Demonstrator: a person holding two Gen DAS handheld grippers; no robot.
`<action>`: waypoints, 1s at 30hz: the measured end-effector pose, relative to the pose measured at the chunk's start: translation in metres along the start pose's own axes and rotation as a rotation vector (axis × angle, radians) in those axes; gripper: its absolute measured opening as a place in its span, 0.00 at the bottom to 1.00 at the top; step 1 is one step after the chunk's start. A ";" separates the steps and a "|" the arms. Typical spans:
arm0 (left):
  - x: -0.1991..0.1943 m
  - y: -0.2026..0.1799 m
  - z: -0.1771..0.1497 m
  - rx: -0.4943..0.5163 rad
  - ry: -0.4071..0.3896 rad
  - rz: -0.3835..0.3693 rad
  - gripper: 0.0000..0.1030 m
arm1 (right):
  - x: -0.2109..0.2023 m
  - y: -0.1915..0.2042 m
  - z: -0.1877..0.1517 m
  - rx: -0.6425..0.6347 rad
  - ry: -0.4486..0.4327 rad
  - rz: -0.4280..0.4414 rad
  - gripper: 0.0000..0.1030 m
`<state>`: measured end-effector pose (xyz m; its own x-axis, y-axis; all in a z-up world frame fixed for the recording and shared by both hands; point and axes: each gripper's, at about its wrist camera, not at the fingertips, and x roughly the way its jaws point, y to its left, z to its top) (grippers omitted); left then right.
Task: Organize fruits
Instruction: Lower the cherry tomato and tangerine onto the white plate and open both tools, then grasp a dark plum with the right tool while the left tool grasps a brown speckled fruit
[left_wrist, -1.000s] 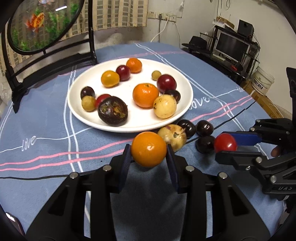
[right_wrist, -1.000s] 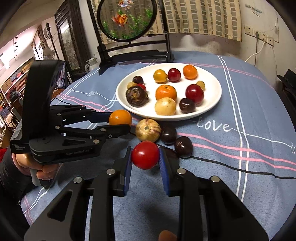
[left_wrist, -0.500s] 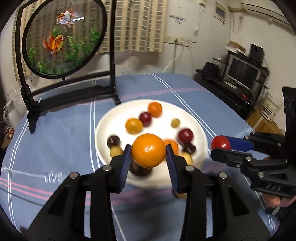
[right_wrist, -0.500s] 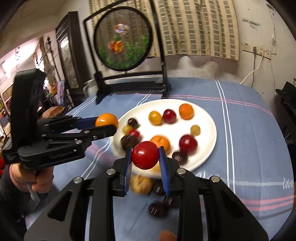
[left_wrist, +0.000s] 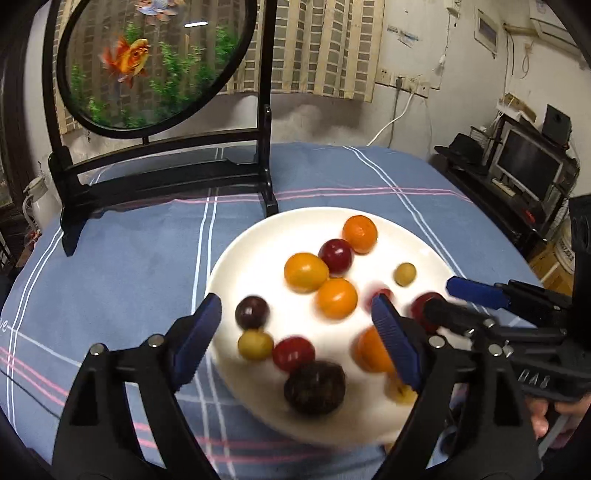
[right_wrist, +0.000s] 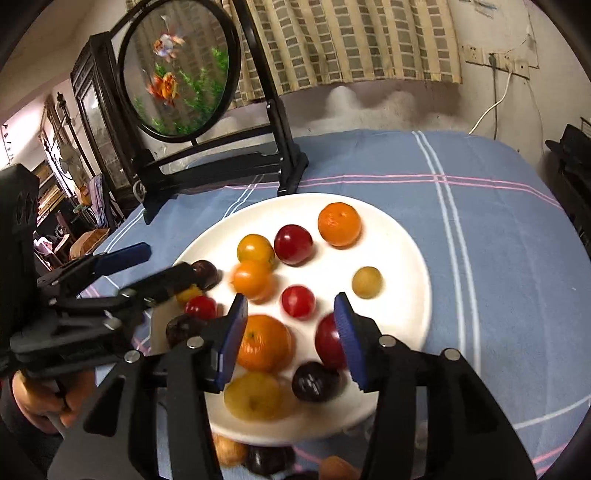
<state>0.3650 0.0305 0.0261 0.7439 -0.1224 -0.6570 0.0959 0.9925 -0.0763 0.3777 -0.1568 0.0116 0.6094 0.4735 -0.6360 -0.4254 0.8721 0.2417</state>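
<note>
In the left wrist view we see the near rim of the white plate smeared by motion, and the dark purple fruit at its front has no sharp outline. The blue pad of one finger covers part of an orange fruit, and a red fruit is half hidden behind the right gripper. In the right wrist view we find the yellow fruit blurred, and several fruits below the plate's edge are cut off between the gripper's arms; we cannot tell what kind they are.
</note>
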 end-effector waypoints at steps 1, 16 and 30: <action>-0.008 0.002 -0.005 -0.012 0.004 -0.003 0.91 | -0.007 -0.001 -0.006 -0.004 -0.007 -0.002 0.47; -0.053 0.018 -0.090 -0.141 0.048 0.044 0.97 | -0.060 0.014 -0.108 0.019 0.156 -0.004 0.55; -0.056 0.008 -0.096 -0.093 0.052 0.048 0.97 | -0.031 0.032 -0.106 -0.016 0.213 -0.014 0.38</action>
<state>0.2606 0.0458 -0.0094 0.7105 -0.0769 -0.6995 -0.0024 0.9937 -0.1116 0.2743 -0.1567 -0.0392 0.4606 0.4234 -0.7801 -0.4297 0.8754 0.2214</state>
